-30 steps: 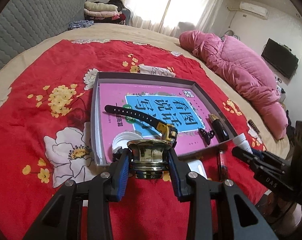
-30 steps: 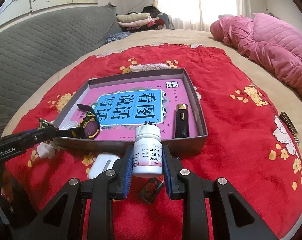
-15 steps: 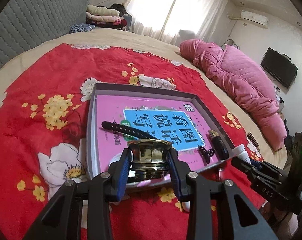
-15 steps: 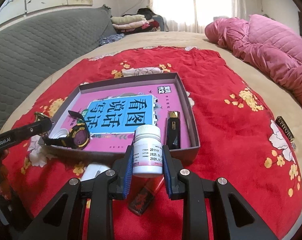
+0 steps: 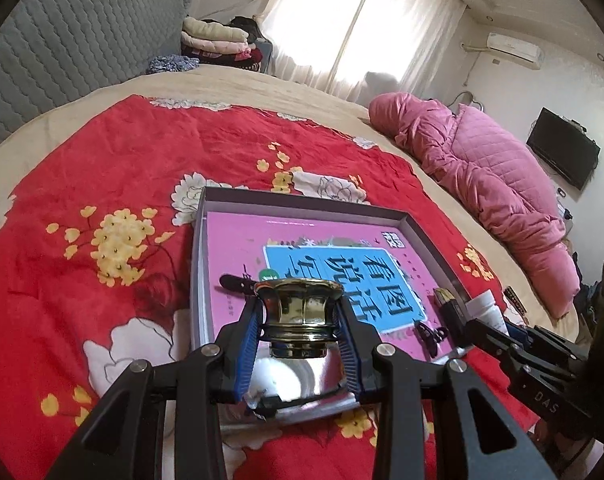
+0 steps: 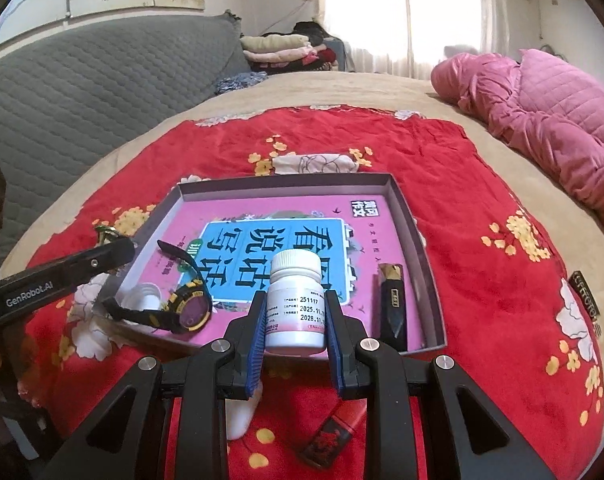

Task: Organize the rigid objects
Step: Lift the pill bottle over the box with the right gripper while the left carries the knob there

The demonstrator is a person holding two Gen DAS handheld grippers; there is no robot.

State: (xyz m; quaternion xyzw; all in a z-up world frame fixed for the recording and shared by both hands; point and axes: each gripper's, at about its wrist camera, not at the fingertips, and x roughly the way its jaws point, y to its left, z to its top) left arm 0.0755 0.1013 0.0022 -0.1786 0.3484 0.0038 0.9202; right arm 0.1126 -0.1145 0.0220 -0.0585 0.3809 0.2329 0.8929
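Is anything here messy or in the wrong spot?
A little. The red lighter and a white thing lie on the red blanket, outside the tray. The watch sprawls crooked in the tray's corner. Nothing looks spilled or broken.

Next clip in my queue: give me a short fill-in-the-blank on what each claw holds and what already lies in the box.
1. The right claw is shut on a white ____ with a printed label.
2. The left claw grips a shiny ____-coloured metal piece.
3. The wristwatch lies inside the grey box, on top of a pink ____.
4. The black lighter lies along the box's ____ side in the right wrist view.

Missing words: bottle; gold; book; right
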